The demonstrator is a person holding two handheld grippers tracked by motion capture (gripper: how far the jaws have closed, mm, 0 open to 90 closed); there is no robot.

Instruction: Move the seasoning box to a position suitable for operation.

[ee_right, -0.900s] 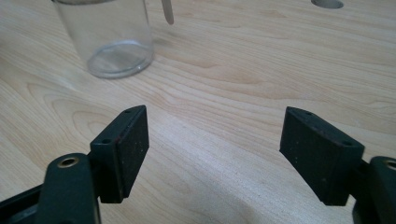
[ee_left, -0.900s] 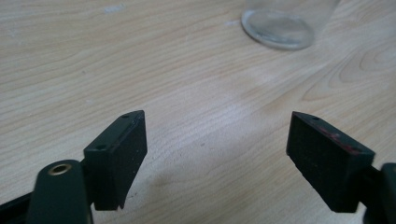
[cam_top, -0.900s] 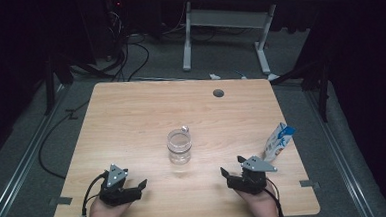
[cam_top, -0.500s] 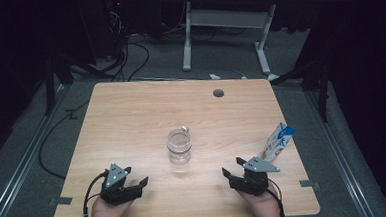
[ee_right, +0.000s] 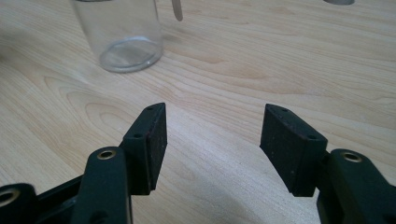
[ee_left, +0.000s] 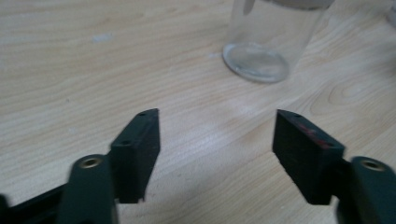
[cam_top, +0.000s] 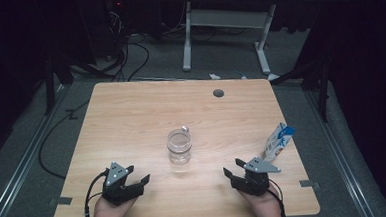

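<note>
Left hand-held gripper rests low at the near-left part of the surface, held by a hand entering from the near edge; grey three-cornered plate on top, black cable trailing off to its left. In the left gripper view its jaws stand wide apart, nothing between them, bare wood grain under the gap.

Clear glass jar stands upright near the middle of the surface, between the two grippers and a little farther from the person than either. A small pale tab shows at its rim. It is apart from both grippers; neither touches it. In the left gripper view the jar's base sits ahead and slightly right of the gap; in the right gripper view the jar sits ahead and to the left.

Right hand-held gripper rests at the near-right part of the surface, jaws spread wide and empty.

Blue-and-white carton stands tilted near the right edge, just beyond the right gripper. A small round grey hole sits toward the far side of the surface
</note>
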